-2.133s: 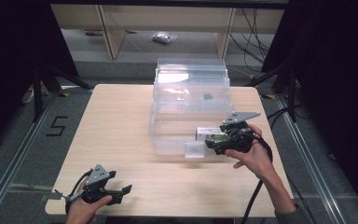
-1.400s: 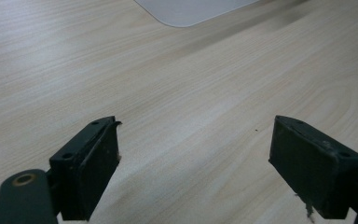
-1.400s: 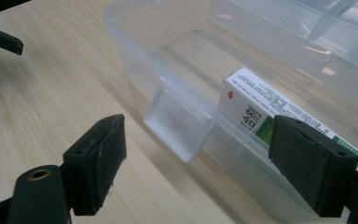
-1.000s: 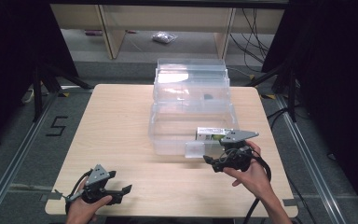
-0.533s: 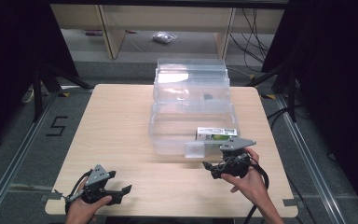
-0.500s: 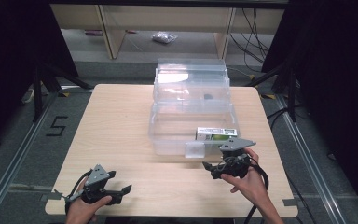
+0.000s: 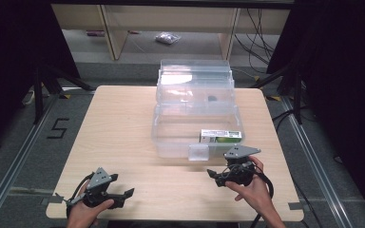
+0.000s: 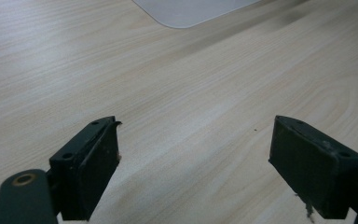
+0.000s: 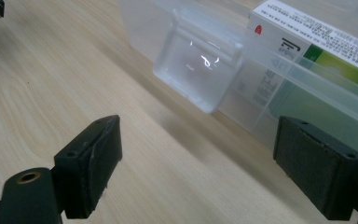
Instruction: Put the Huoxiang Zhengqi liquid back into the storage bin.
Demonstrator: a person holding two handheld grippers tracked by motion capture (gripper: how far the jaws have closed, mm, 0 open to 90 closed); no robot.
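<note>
1. The green-and-white carton (image 7: 221,136) already lies inside the clear storage box (image 7: 171,137), against its front right wall, so the placing looks done.
2. The lid (image 7: 195,78) stands open behind; closing it and snapping the front latch (image 7: 198,152) appears to be what is left.
3. The right tool (image 7: 212,174) hovers near the latch, jaws wide and empty.
4. The left tool (image 7: 129,192) rests at the counter's (image 7: 119,123) near edge, jaws wide, holding nothing.
5. The carton's print is too small to read, and a small dark spot on the lid cannot be identified.
</note>
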